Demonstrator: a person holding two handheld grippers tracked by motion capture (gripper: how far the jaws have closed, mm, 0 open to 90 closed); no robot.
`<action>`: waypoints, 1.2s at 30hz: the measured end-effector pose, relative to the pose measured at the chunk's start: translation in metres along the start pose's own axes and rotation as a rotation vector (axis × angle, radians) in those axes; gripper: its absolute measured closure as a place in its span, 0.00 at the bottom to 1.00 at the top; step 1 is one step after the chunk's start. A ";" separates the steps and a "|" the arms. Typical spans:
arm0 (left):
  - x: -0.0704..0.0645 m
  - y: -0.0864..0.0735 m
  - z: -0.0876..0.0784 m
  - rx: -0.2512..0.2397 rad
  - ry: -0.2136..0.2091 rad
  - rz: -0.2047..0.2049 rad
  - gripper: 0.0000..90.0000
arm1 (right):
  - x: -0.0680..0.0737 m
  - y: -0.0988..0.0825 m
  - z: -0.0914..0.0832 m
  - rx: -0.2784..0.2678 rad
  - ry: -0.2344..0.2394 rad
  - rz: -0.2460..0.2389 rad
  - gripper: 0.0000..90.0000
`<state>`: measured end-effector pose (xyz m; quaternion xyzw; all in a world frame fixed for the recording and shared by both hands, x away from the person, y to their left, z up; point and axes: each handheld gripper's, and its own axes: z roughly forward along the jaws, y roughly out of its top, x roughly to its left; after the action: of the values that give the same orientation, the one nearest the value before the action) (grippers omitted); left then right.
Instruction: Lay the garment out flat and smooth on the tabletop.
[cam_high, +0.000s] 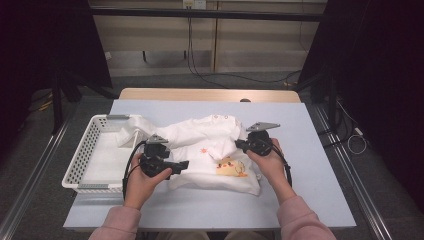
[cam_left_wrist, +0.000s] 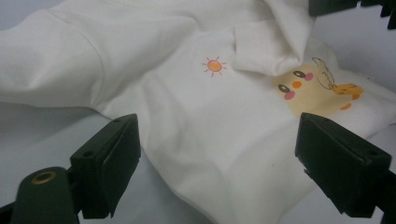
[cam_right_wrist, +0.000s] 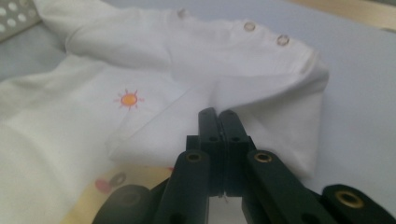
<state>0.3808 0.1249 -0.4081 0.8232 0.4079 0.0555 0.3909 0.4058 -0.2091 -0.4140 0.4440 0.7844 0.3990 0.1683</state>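
A white baby shirt (cam_high: 210, 145) with a small orange sun print and a yellow chick print lies crumpled on the pale blue table (cam_high: 305, 165). My left gripper (cam_high: 183, 164) is at the shirt's left edge. Its jaws stand wide open over the cloth (cam_left_wrist: 201, 116), with nothing pinched between them (cam_left_wrist: 217, 163). My right gripper (cam_high: 240, 145) is on the shirt's right side, near the snap-button shoulder (cam_right_wrist: 261, 35). Its jaws are shut (cam_right_wrist: 218, 114) on a fold of the shirt (cam_right_wrist: 154, 60), and creases run out from the tips.
A white perforated plastic basket (cam_high: 82, 150) stands at the table's left, and one sleeve of the shirt hangs over its rim. The table's wooden far edge (cam_high: 210, 94) lies behind. Bare table shows right of the shirt and along the front edge.
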 end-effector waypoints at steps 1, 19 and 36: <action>0.000 0.000 0.000 0.002 0.006 0.002 0.16 | -0.001 0.005 0.000 -0.010 -0.002 0.000 1.00; -0.003 0.004 0.011 0.018 -0.013 0.014 0.16 | 0.018 0.049 0.062 -0.050 -0.013 -0.118 0.67; -0.002 0.002 0.005 0.019 0.002 0.012 0.16 | 0.007 0.014 0.015 -0.051 -0.007 -0.062 0.88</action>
<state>0.3833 0.1200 -0.4096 0.8294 0.4038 0.0546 0.3822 0.4192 -0.1918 -0.4115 0.4164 0.7868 0.4120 0.1945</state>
